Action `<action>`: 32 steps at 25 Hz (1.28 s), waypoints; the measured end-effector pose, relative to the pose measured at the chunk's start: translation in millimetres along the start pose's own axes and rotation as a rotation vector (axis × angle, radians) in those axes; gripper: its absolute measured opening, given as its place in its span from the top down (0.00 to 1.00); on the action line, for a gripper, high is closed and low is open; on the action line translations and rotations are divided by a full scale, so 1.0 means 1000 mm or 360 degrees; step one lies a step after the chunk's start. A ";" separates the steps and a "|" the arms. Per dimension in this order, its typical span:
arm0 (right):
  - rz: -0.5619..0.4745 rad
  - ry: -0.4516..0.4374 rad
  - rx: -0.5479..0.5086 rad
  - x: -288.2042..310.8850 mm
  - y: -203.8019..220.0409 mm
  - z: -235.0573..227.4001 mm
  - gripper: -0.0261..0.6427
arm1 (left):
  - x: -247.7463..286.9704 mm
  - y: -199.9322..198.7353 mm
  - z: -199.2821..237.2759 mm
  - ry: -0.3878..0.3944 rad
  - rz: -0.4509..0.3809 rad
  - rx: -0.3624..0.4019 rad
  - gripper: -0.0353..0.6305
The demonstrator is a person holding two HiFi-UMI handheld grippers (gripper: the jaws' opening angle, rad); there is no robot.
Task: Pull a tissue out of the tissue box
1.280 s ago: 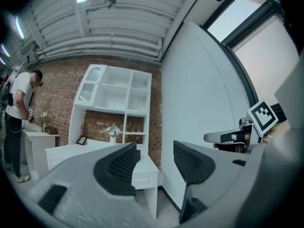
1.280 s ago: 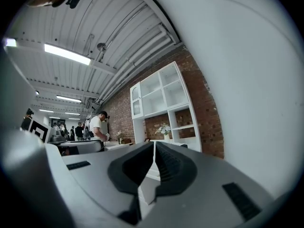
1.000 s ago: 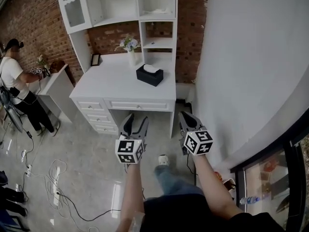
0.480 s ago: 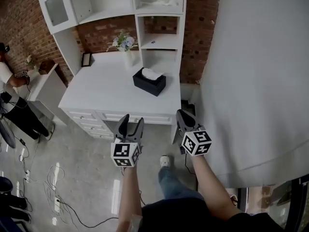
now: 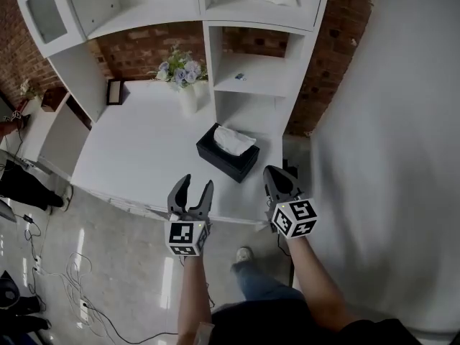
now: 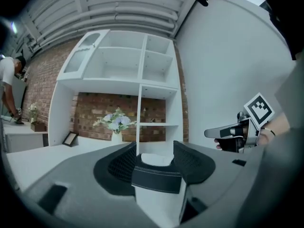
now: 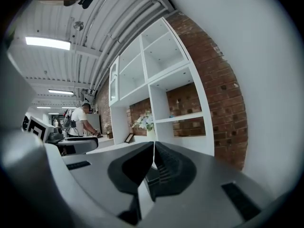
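While left gripper [image 5: 197, 182] gapes wide, right gripper [image 5: 272, 172] pinched closed, black rectangular tissue box [image 5: 225, 162]

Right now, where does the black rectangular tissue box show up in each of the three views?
Head view: the black rectangular tissue box sits mid-frame on the white desk.
Left gripper view: the box is low centre, framed between the open jaws.
Right gripper view: not clearly visible; the shut jaws block it.
Shared landmark: pale flowers in a white vase.
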State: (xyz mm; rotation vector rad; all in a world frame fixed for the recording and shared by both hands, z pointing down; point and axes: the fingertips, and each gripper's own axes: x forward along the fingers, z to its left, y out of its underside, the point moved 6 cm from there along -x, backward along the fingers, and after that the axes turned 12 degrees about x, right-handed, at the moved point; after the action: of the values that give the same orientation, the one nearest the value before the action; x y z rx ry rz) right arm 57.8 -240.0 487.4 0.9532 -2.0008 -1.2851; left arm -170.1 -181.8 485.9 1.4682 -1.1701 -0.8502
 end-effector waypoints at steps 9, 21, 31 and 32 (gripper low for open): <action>0.0057 -0.0001 0.0035 0.075 -0.015 -0.043 0.96 | 0.087 -0.004 0.026 0.0027 0.0026 0.0041 0.62; 0.0046 0.0018 0.0013 0.109 -0.038 -0.055 0.96 | 0.137 -0.008 0.029 0.0163 0.0062 0.0074 0.62; 0.0117 0.0037 -0.0018 0.109 -0.037 -0.071 0.96 | 0.206 -0.022 0.034 0.0710 0.0227 0.0620 0.63; 0.0126 0.0041 -0.0022 0.109 -0.036 -0.073 0.96 | 0.212 -0.020 0.033 0.0790 0.0256 0.0701 0.63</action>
State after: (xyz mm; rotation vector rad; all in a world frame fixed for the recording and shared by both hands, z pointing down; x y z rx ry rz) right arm 60.3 -375.8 490.5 0.8713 -1.9875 -1.2361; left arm -137.6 -394.6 473.3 1.7769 -1.1085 -0.0939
